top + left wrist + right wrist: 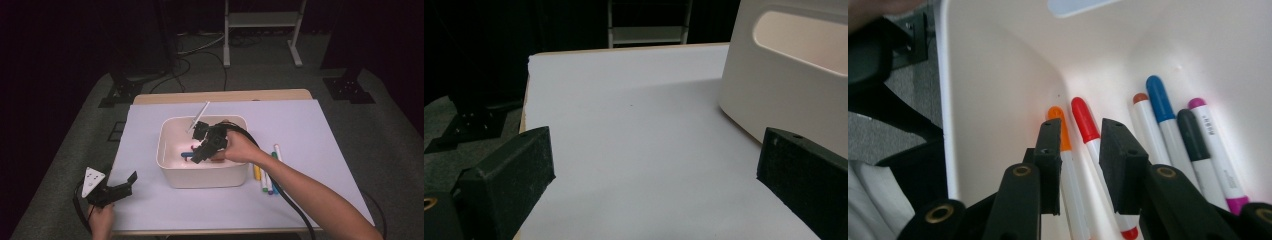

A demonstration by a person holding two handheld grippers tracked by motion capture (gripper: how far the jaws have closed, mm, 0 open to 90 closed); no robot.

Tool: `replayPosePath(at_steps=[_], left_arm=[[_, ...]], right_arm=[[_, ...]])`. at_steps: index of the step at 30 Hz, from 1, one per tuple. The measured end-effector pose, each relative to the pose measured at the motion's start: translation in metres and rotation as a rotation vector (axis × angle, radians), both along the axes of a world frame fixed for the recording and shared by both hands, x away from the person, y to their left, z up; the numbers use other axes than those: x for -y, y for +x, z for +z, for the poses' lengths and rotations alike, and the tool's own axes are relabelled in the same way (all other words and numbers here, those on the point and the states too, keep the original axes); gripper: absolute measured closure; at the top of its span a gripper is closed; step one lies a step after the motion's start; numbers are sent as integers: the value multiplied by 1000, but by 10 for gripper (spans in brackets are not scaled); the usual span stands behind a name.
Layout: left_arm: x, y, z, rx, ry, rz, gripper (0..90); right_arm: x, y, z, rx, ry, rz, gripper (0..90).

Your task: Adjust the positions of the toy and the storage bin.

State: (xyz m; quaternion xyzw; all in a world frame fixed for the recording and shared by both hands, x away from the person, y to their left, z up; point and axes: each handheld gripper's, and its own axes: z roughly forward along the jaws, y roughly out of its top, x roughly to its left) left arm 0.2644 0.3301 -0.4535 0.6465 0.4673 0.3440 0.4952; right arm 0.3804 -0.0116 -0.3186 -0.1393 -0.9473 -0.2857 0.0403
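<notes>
Right gripper (1075, 150) view: black jaws slightly apart over a red-capped white marker (1098, 155) lying on the floor of the white plastic bin (993, 100), pads clear of it. Left gripper (651, 165) view: jaws wide apart above white paper (634, 125). High view: loose markers (267, 175) beside the bin.

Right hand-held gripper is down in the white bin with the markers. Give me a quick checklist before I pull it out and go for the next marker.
1. Right hand-held gripper free of its load: ok, the jaws stand apart, the red-capped marker lying loose between them.
2. Markers lying flat in the white bin: ok, six show on its floor.
3. Markers left to collect: ok, several lie on the table right of the bin.
4. Left hand-held gripper clear of the work: ok, open over bare table beside the bin.
5. White pen leaning on the bin's far rim, stable: cannot tell.
</notes>
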Motion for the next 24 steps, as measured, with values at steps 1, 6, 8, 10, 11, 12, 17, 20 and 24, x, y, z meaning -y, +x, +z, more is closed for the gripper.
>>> replayPosePath(at_steps=[1, 6, 8, 10, 11, 12, 17, 20, 24], left_arm=[[0, 0, 0, -1, 1, 0, 5], [0, 0, 0, -1, 4, -1, 5], [0, 0, 0, -2, 4, 0, 5], [0, 0, 0, -2, 5, -1, 5], [0, 0, 0, -2, 5, -1, 5], [0, 0, 0, -2, 7, -1, 6], [1, 0, 0, 1, 8, -1, 5], [1, 0, 0, 0, 10, -1, 5], [2, -1, 0, 0, 13, -1, 5]], right_arm=[[3, -1, 4, 4, 12, -5, 689], [23, -6, 22, 28, 60, -31, 670], [33, -7, 27, 36, 81, -44, 659], [43, -8, 32, 48, 94, -59, 648], [49, -8, 35, 53, 98, -70, 642], [54, -9, 37, 56, 106, -81, 638], [84, -11, 47, 87, 130, -129, 611], [104, -13, 50, 98, 147, -163, 601], [128, -16, 50, 109, 158, -218, 572]])
